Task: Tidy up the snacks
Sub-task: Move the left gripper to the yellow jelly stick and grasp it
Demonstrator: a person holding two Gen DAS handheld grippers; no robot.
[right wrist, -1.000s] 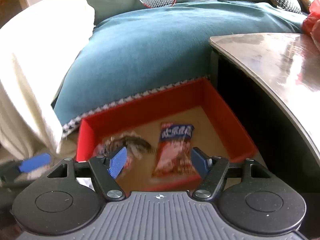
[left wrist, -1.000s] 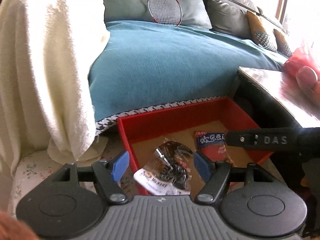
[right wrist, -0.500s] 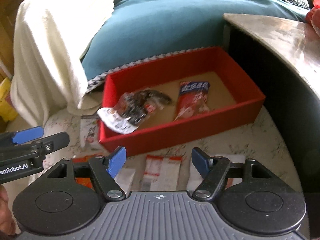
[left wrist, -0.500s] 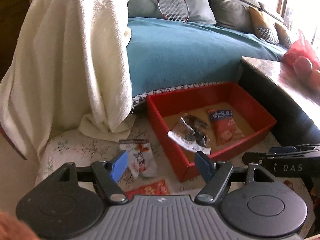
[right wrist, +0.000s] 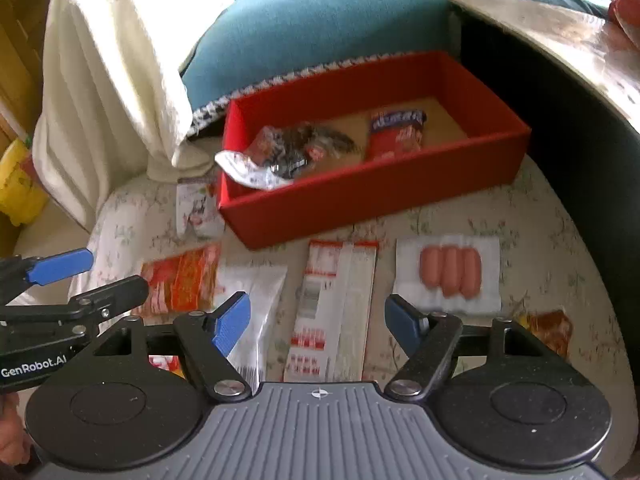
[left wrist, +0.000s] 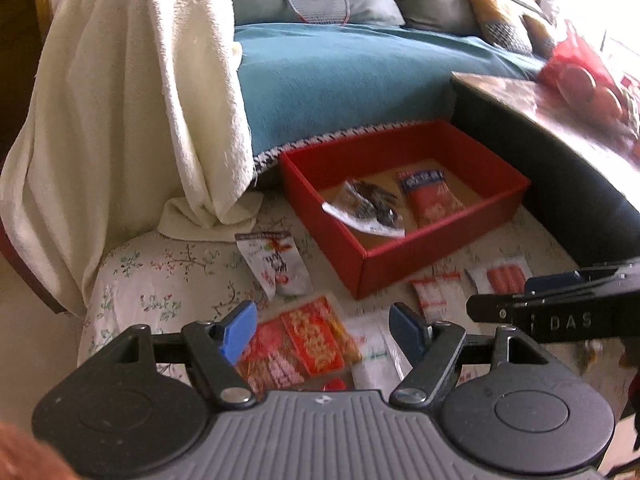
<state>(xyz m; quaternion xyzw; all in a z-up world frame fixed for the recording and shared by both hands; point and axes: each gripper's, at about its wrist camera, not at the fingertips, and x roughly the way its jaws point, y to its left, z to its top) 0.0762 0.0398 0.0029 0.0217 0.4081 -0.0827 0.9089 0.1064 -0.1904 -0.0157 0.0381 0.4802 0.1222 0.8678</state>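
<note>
Now, left tool (left wrist: 322,330): released, empty.
Right tool (right wrist: 316,322): opening, empty.
Red box (right wrist: 360,196): two snack packets inside.

- I see the red box (right wrist: 360,196) as matt cardboard.
- My sausage packet (right wrist: 448,272) looks like glossy plastic.
- The white towel (left wrist: 132,92) looks like rough terry cloth.
</note>
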